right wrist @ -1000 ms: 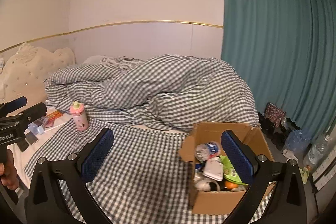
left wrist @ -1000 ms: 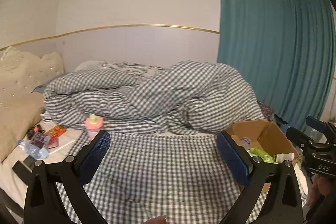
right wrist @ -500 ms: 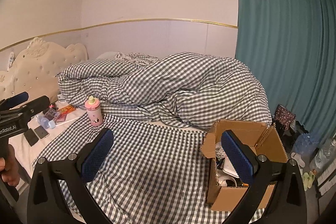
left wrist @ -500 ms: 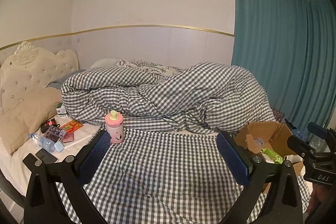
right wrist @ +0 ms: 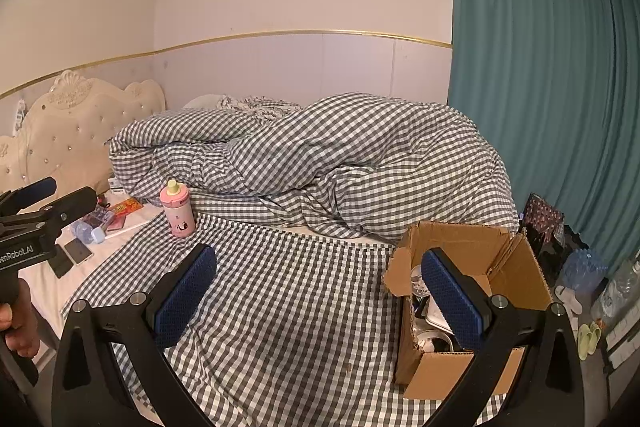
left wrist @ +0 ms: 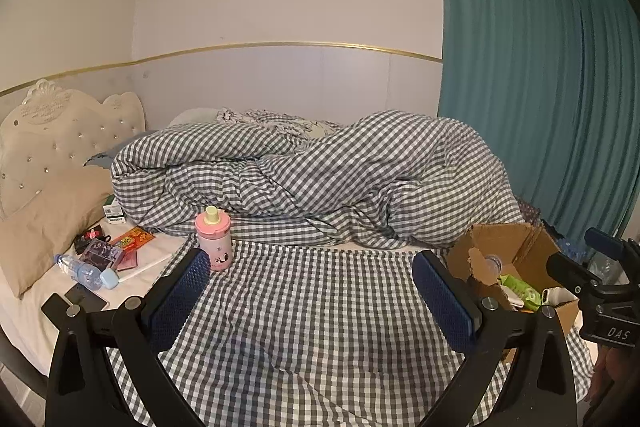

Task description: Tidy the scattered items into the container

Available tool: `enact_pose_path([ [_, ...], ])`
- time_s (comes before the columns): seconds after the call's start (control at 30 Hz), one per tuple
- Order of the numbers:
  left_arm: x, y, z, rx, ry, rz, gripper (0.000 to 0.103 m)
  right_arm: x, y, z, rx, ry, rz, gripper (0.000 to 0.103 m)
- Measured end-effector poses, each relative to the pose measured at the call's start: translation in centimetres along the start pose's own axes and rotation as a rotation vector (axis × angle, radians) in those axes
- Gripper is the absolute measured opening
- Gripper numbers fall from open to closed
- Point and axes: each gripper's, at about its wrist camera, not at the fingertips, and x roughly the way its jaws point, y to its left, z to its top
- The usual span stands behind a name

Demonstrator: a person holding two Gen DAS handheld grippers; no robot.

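Note:
An open cardboard box [right wrist: 472, 363] holding several items stands on the bed's near right; it also shows in the left wrist view [left wrist: 516, 247]. A pink bottle [left wrist: 214, 245] stands upright on the checked sheet, also in the right wrist view [right wrist: 178, 209]. A clear water bottle [left wrist: 86, 271], a red packet [left wrist: 132, 238], a purple case [left wrist: 102, 253] and phones [left wrist: 74, 301] lie on the white area at left. My left gripper [left wrist: 310, 291] is open and empty above the sheet. My right gripper [right wrist: 318, 293] is open and empty, its right finger in front of the box.
A bunched checked duvet [left wrist: 320, 175] fills the back of the bed. A beige pillow [left wrist: 44, 223] and a tufted headboard [left wrist: 60, 139] are at left. Teal curtains [right wrist: 540, 87] hang at right, with bags, bottles and slippers [right wrist: 588, 339] on the floor.
Both views have pulled back and swung left. The pink bottle and left-side clutter now sit further into view. The box has shifted right. Both grippers stay open.

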Motion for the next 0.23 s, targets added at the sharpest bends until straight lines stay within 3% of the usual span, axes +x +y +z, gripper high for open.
enact_pose_path([
  [0.23,0.02,-0.50,0.01,0.001,0.004,0.001,0.103,0.23,-0.17,-0.16,0.005,0.006,-0.004,0.103],
])
